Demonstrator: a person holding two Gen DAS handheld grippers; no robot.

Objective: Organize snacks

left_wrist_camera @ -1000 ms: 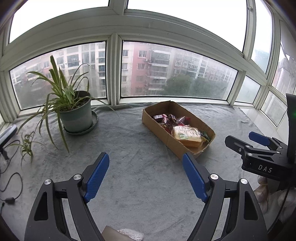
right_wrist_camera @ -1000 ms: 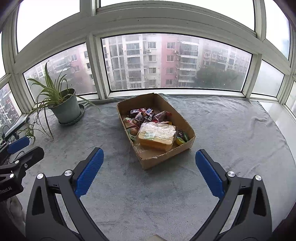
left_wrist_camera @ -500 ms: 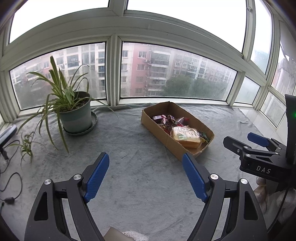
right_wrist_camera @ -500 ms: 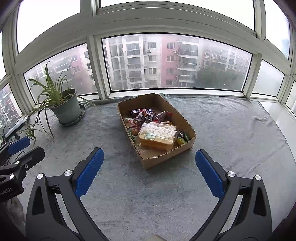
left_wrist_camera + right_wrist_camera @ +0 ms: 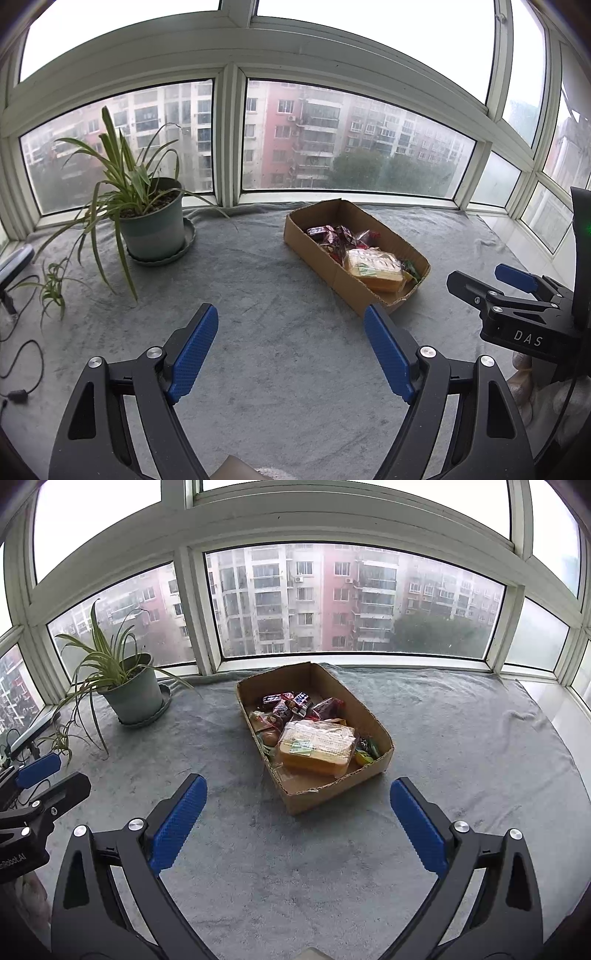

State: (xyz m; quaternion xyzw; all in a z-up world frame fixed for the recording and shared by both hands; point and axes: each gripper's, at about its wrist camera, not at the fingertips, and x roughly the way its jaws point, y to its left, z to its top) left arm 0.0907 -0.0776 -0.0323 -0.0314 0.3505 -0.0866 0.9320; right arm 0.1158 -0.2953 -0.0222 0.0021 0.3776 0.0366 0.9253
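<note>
A shallow cardboard box (image 5: 373, 716) (image 5: 321, 254) lies on the grey cloth near the window. Inside it are a clear-wrapped block of yellow cake or bread (image 5: 316, 744) (image 5: 375, 267) and several small dark and red snack packets (image 5: 295, 703) (image 5: 330, 234). My right gripper (image 5: 295, 794) hovers open just in front of the box's near end, with nothing between its blue pads. My left gripper (image 5: 291, 317) is open and empty too, over bare cloth to the left of the box. Each gripper shows at the edge of the other's view.
A potted spider plant (image 5: 147, 218) (image 5: 125, 686) on a saucer stands at the back left by the window. Black cables (image 5: 18, 354) trail along the far left edge. The grey cloth (image 5: 480, 738) stretches to the right of the box up to a white sill.
</note>
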